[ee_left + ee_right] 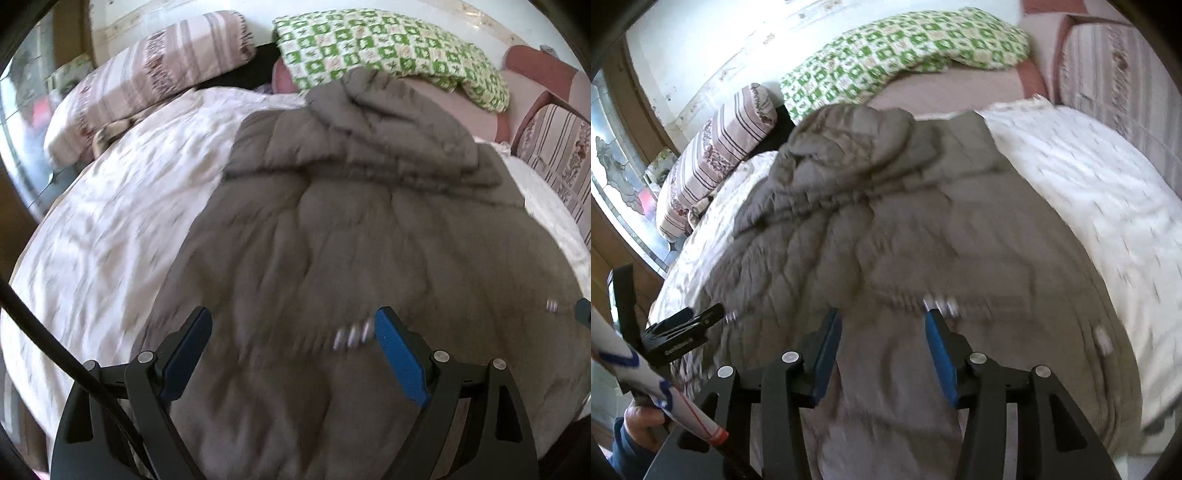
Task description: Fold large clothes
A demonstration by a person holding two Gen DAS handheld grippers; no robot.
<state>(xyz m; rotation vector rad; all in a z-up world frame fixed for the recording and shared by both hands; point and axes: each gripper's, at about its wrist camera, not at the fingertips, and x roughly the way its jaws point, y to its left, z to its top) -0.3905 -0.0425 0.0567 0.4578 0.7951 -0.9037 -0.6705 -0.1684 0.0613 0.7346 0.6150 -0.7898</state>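
Bedroom: white bedspread (pixel 110 229), striped pillow (pixel 147 74) & green-check blanket (pixel 886 55) at wall. Grey puffer jacket (pixel 351 229) lies lengthwise, hood twd pillows. Left gripper (pixel 291 354), right gripper (pixel 881 350) both spread apart over hem, empty.

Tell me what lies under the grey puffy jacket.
The jacket is spread on a white patterned bedspread, which shows on both sides of it. Whatever lies directly beneath the jacket is covered and cannot be seen.
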